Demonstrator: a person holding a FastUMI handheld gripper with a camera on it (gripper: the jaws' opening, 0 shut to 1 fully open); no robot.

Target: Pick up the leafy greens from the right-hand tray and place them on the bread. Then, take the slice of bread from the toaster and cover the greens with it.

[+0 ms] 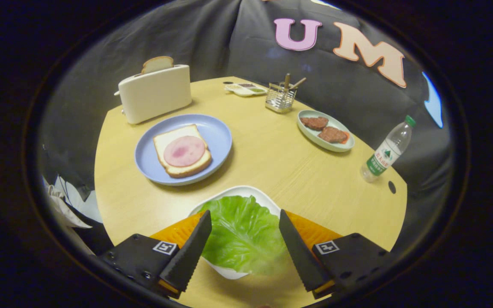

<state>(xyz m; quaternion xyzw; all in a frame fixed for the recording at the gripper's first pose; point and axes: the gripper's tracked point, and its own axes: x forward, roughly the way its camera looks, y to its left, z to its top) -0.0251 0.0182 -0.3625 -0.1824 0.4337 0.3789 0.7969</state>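
Green lettuce leaf (242,233) lies flat in its white tray (246,190), long axis running away from the claw (245,219). The claw's fingers are spread wide to either side of the leaf, pinching nothing.

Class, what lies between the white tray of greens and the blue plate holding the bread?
In the gripper view, only bare yellow table separates the white tray from the blue plate.

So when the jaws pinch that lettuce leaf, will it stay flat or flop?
The lettuce leaf looks thin and crinkled, so it will probably droop and weigh little. It overhangs the white tray, so an edge pinch seems feasible. The gripper is open, jaws either side of it.
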